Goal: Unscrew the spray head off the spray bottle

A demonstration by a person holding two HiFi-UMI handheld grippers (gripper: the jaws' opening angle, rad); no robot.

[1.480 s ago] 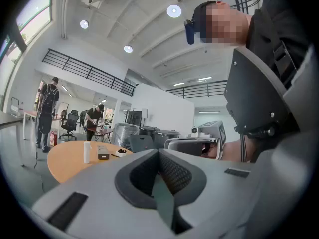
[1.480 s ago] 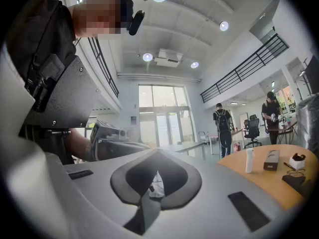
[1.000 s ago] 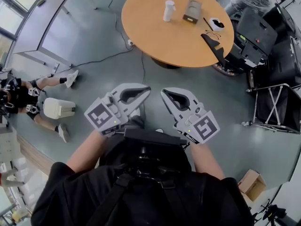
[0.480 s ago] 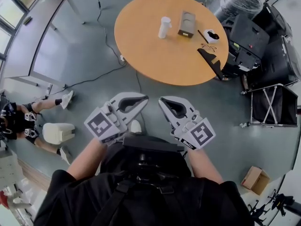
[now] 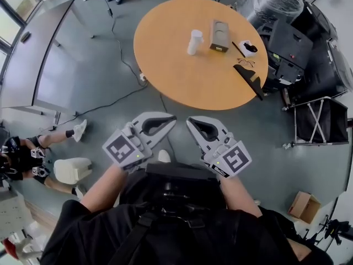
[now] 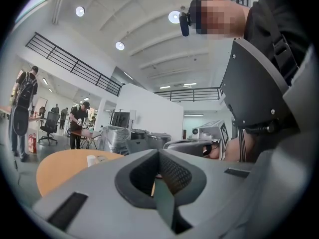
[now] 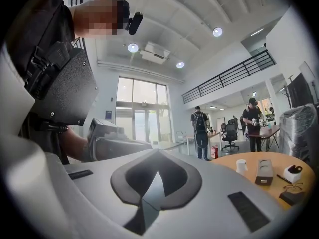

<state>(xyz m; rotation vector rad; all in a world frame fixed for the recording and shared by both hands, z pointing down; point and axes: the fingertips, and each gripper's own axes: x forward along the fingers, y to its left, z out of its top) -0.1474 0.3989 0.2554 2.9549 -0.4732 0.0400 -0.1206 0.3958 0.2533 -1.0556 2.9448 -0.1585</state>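
Jaws on both grippers are pressed together and hold nothing. The left gripper (image 5: 172, 119) and the right gripper (image 5: 191, 121) hang side by side at the person's waist, tips near each other and pointing forward over grey floor (image 5: 99, 81). Neither has reached the work, so the step in hand, as I judge it, is the approach. To do it well, cross the stretch of floor first and part both pairs of jaws before arriving. Then come in from the near side. One gripper should go around the body to keep it upright and stop it turning. The other should go around the collar under the head rather than on the nozzle or trigger, which would likely flex or slip.

Beyond the floor stands the round orange tabletop (image 5: 182, 76). Near its middle, well apart from both grippers and almost straight ahead of them, stands a white upright vessel that I take for the spray bottle (image 5: 194, 41). It is too small here to make out the spray head. Near it on the right lies a small box (image 5: 219, 35), so the right gripper would have less room there than the left.
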